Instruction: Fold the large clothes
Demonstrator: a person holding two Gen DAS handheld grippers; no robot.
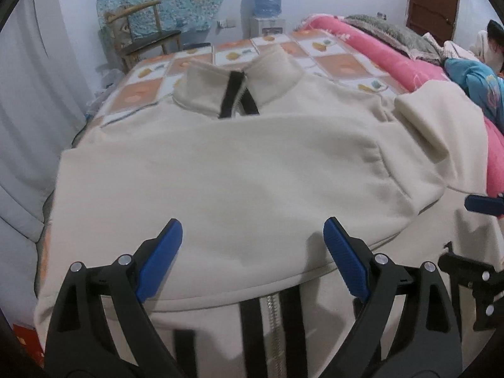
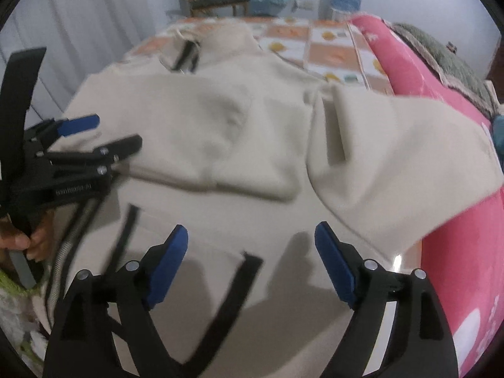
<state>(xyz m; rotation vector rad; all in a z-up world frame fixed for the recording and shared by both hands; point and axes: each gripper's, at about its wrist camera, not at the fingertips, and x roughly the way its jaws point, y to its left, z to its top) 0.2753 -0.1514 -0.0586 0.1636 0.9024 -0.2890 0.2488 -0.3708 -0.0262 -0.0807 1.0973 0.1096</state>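
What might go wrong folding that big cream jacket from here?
1. The cream fleece zip-up jacket has one sleeve draped onto the rolled pink quilt; it may slide or unfold when pulled.
2. The open left gripper hovers above the metal zipper; a finger could snag it.
3. The open right gripper is close alongside; they might collide.

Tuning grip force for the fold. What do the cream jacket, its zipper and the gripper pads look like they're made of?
Jacket: looks like thick, soft fleece or brushed knit, matte cream; it drapes in rounded folds with no sheen. Zipper: shiny silver teeth, probably metal, on black woven-looking tape. Left gripper pads: blue, ribbed, likely rubber or soft plastic, on black hard-plastic arms. Right gripper looks the same.
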